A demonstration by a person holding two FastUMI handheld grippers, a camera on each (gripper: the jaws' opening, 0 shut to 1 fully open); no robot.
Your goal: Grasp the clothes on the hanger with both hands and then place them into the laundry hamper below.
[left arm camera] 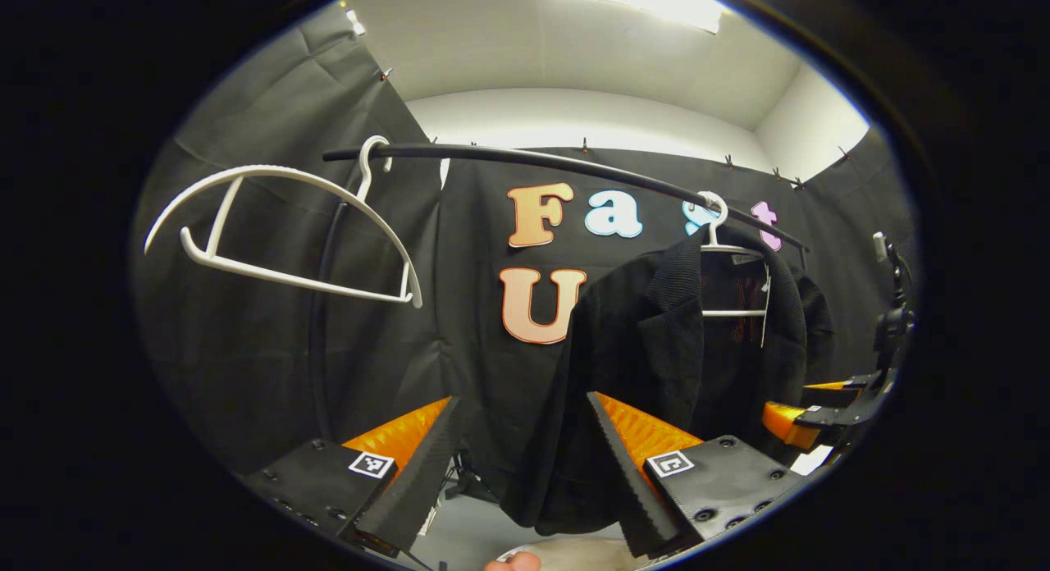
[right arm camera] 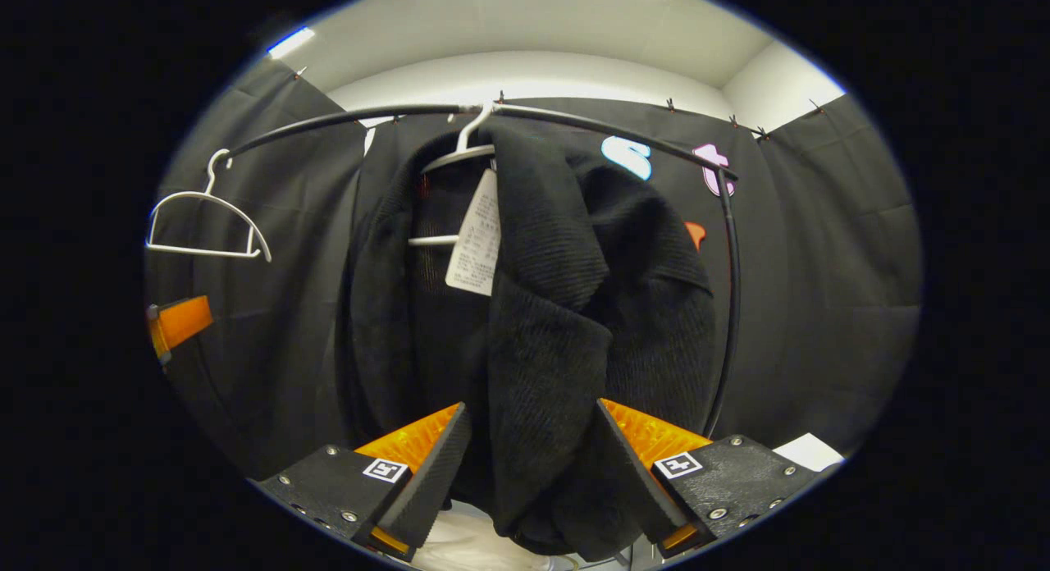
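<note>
A black knit jacket (left arm camera: 656,349) hangs on a white hanger (left arm camera: 722,247) at the right end of a black rail (left arm camera: 533,157). My left gripper (left arm camera: 529,464) is open, and the jacket's lower left edge shows in the gap between its fingers. The right gripper (left arm camera: 808,403) is beside the jacket's far side. In the right gripper view the jacket (right arm camera: 566,308) is close in front, with a white tag (right arm camera: 476,235) below its hanger (right arm camera: 459,157). My right gripper (right arm camera: 533,464) is open, with the jacket's front fold hanging between its fingers. Part of the left gripper (right arm camera: 176,321) shows at the left edge.
An empty white hanger (left arm camera: 287,226) hangs at the rail's left end, and it appears again in the right gripper view (right arm camera: 205,218). The rail's post (right arm camera: 730,308) curves down just right of the jacket. A pale surface (right arm camera: 467,546) lies below the jacket.
</note>
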